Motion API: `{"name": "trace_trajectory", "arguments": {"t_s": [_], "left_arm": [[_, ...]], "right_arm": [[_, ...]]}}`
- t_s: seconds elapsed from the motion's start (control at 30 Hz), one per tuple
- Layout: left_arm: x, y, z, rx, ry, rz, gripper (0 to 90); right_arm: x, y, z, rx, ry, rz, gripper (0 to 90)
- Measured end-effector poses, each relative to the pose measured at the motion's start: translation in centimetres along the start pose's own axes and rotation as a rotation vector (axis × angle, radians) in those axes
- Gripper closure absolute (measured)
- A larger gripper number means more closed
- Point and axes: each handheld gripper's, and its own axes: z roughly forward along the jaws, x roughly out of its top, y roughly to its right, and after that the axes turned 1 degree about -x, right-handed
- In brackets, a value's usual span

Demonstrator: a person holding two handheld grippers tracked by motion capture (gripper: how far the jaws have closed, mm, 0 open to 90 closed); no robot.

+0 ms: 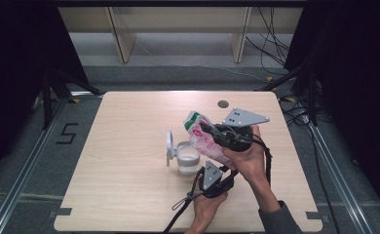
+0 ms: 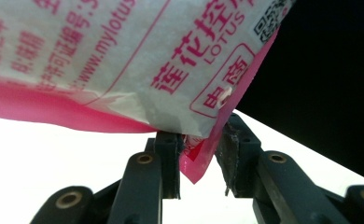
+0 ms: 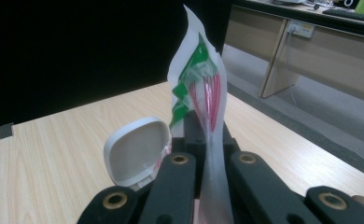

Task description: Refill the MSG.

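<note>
Pouch (image 1: 202, 139) pinched by right tool (image 1: 216, 130) above open container (image 1: 188, 157), corner loose between left tool (image 2: 201, 161) parted jaws; contents could be spilled beside container if tilted.

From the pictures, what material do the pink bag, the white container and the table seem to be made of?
Pink bag: probably thin plastic film with a soft sheen; it creases and bends where the right gripper pinches it.
White container: likely moulded plastic, smooth and slightly glossy, with a hinged lid standing open.
Table: pale wood-grain surface, matt; whether laminate or real wood cannot be told.
</note>
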Motion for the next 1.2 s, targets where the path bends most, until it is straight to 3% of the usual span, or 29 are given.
{"name": "trace_trajectory", "arguments": {"t_s": [0.07, 0.13, 0.23, 0.27, 0.33, 0.4, 0.47, 0.5, 0.53, 0.83, 0.93, 1.03, 1.2], "left_arm": [[0.0, 0.0, 0.0, 0.0, -0.002, 0.002, 69.8], [0.0, 0.0, 0.0, 0.0, -0.001, 0.0, 69.8], [0.1, -0.2, -0.1, 0.004, -0.002, 0.0, 69.8], [0.1, -0.1, -0.1, 0.003, 0.002, -0.005, 69.7], [0.0, 0.0, 0.0, 0.008, 0.021, -0.021, 69.6], [0.1, -0.1, 0.0, -0.001, -0.001, -0.002, 69.5], [0.1, -0.1, 0.0, -0.002, 0.01, -0.016, 69.3], [0.1, -0.3, -0.1, 0.013, 0.008, 0.012, 69.1], [0.2, -0.5, -0.3, 0.054, 0.002, 0.05, 68.9], [0.2, -0.3, -0.5, 0.067, -0.009, 0.059, 65.7], [0.2, -0.2, -0.5, 0.067, -0.016, 0.069, 62.8], [0.3, -0.2, -0.6, 0.069, -0.023, 0.067, 60.4], [0.3, -0.3, -0.7, 0.07, -0.03, 0.077, 53.5]], "right_arm": [[0.0, 0.1, -0.2, -0.011, -0.002, -0.015, 90.0], [0.0, 0.0, -0.3, -0.01, -0.006, 0.025, 90.0], [0.0, 0.3, -0.4, -0.026, 0.017, -0.007, 90.0], [0.0, 0.2, -0.5, -0.009, 0.01, 0.013, 90.0], [0.0, 0.4, -0.7, -0.023, 0.019, -0.01, 90.0], [0.0, 0.3, -1.0, -0.03, 0.005, 0.027, 90.0], [-0.1, 0.6, -1.1, -0.028, 0.024, 0.01, 90.0], [-0.1, 0.6, -1.2, -0.03, 0.023, 0.035, 90.0], [-0.1, 0.8, -1.3, -0.021, 0.026, 0.027, 90.0], [-0.4, 1.4, -2.5, -0.014, 0.056, 0.081, 90.0], [-0.6, 1.6, -2.9, -0.001, 0.061, 0.116, 90.0], [-0.8, 2.2, -3.2, 0.003, 0.079, 0.114, 90.0], [-1.1, 2.7, -3.7, 0.016, 0.098, 0.153, 90.0]]}}
